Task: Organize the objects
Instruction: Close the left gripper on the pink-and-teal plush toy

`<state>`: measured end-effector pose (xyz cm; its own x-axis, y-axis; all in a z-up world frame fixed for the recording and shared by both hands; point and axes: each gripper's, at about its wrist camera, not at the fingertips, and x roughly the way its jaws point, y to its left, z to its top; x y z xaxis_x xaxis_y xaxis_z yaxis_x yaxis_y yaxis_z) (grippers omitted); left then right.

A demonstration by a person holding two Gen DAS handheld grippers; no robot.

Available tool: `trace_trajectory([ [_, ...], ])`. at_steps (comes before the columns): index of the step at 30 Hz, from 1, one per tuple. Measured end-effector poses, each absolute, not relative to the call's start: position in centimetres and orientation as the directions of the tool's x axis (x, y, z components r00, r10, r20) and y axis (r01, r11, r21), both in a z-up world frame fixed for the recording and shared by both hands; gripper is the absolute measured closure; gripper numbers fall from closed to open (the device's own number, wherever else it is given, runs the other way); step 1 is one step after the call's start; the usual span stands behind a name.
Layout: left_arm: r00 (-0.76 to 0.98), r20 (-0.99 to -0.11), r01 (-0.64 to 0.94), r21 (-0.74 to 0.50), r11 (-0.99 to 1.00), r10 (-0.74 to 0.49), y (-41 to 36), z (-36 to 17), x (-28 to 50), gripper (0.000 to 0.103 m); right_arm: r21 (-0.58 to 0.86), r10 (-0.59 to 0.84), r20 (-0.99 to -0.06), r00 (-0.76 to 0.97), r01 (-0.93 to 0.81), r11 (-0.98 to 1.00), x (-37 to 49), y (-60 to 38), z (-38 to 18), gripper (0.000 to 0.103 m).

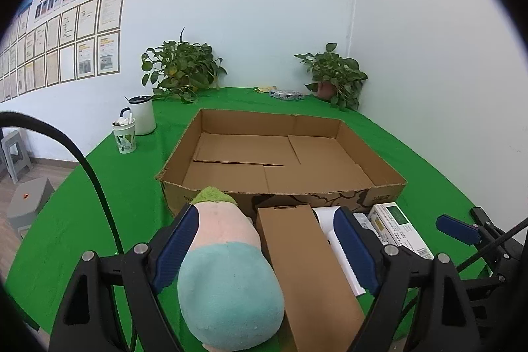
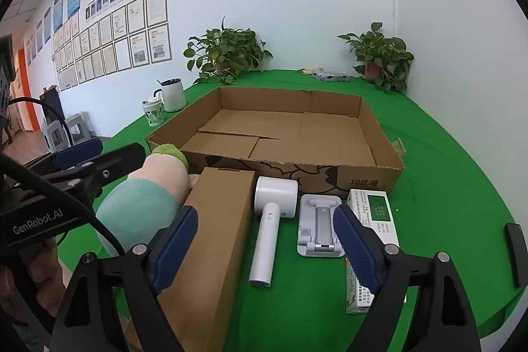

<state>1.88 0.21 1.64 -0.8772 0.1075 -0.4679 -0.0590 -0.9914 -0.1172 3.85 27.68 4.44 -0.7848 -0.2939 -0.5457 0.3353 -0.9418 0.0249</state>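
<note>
My left gripper [image 1: 267, 243] hangs open and low over the near table edge. A plush toy [image 1: 224, 253], pink and teal with a green tuft, lies against its left finger, and a long brown carton [image 1: 307, 259] lies beside the toy, both between the jaws. My right gripper [image 2: 265, 249] is open too, spanning the carton [image 2: 217, 220], a white handheld device [image 2: 270, 220] and a white phone stand [image 2: 318, 226]. A white and green medicine box [image 2: 376, 210] lies under its right finger. Behind them stands a large shallow cardboard box [image 2: 330, 173] with nothing inside.
Green cloth [image 1: 99, 187] covers the table. At the back are two potted plants [image 1: 181, 68] [image 1: 336, 74] and a patterned pack [image 1: 285, 94]. A white jug [image 1: 143, 116] and a cup [image 1: 125, 137] stand at the left edge. Grey stools [image 1: 26, 203] are on the floor.
</note>
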Motion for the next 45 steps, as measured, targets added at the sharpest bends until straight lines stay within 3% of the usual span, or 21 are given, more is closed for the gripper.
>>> trace_trajectory([
  [8,-0.873,-0.487,0.01,-0.078,-0.997,0.029,-0.2,1.1,1.0,0.019,0.095,-0.311,-0.585,-0.749,0.318,-0.943,2.1,28.5,4.0,0.015],
  [17,-0.867,-0.497,0.004,-0.076,-0.997,0.035,-0.1,0.7,0.7,0.02,0.105,-0.331,-0.606,-0.724,0.339,-0.935,1.2,27.6,3.5,0.015],
  [28,-0.872,-0.487,0.01,-0.092,-0.996,0.036,-0.6,1.1,1.1,0.019,0.027,-0.286,-0.601,-0.747,0.339,-0.941,1.9,26.4,3.6,0.016],
  [45,-0.811,-0.575,-0.013,-0.17,-0.985,0.11,-4.0,0.2,0.4,0.019,-0.078,-0.268,-0.612,-0.744,0.395,-0.915,2.4,25.1,5.1,0.018],
])
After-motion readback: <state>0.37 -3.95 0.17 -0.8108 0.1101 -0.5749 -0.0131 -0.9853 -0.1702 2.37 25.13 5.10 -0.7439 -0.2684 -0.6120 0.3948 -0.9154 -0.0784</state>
